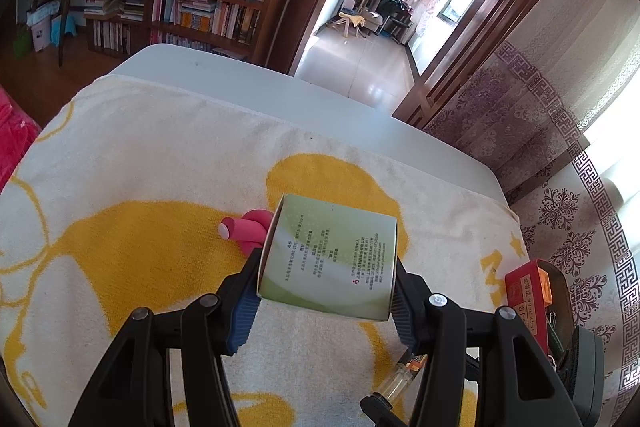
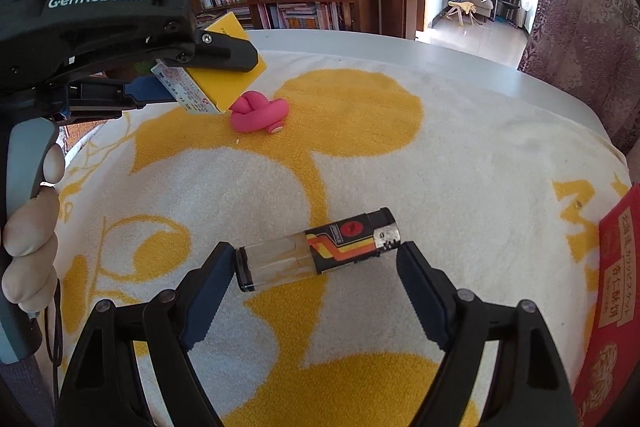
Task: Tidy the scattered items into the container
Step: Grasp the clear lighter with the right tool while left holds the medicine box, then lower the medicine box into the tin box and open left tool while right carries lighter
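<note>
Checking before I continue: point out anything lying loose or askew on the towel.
Two items lie loose on the yellow-and-white towel: a knotted pink rubber toy and a clear-bodied lighter on its side, askew. The red tin sits at the edge.

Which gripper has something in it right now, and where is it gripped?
The left gripper clamps the small carton across its two side faces near one end. The right gripper brackets the lighter endwise, not clamped.
</note>
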`<state>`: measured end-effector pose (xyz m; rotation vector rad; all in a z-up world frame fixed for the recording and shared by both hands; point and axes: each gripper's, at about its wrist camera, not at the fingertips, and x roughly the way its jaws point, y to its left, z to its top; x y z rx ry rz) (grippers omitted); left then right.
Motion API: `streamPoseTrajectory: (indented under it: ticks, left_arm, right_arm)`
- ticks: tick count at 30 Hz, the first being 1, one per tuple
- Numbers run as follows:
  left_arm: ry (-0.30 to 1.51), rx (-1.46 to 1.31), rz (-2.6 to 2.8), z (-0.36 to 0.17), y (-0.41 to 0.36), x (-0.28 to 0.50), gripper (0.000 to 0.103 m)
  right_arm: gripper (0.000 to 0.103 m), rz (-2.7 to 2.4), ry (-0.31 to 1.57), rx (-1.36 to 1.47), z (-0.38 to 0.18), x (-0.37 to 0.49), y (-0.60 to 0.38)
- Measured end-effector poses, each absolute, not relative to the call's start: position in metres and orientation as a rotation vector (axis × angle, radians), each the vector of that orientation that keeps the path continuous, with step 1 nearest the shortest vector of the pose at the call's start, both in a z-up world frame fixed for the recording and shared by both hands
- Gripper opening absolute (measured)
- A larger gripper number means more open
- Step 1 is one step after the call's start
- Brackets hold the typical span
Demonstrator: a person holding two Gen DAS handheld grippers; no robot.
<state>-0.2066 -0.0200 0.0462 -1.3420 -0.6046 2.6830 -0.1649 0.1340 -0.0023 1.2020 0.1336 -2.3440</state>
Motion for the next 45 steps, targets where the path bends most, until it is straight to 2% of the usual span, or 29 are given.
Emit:
streamPoseTrajectory:
  ticks: [15,29,45]
  left_arm:
    - [-0.458,-1.298,2.656,0.061,0.024,-0.197,0.058]
    - [-0.153,-1.195,2.533,0.083,0.132,-0.159,0.058]
    - [-0.084,-1.144,2.262,0.109,0.257,-0.153,0.058]
  right_arm:
    - [0.085,-2.532,-0.086,1.029,0.049,-0.114,0.212]
    - [0.085,-2.789,-0.255,0.930,0.083,-0.065,0.337]
    - [0.085,-2.915,-0.228,0.944,0.063,-0.054,0.385]
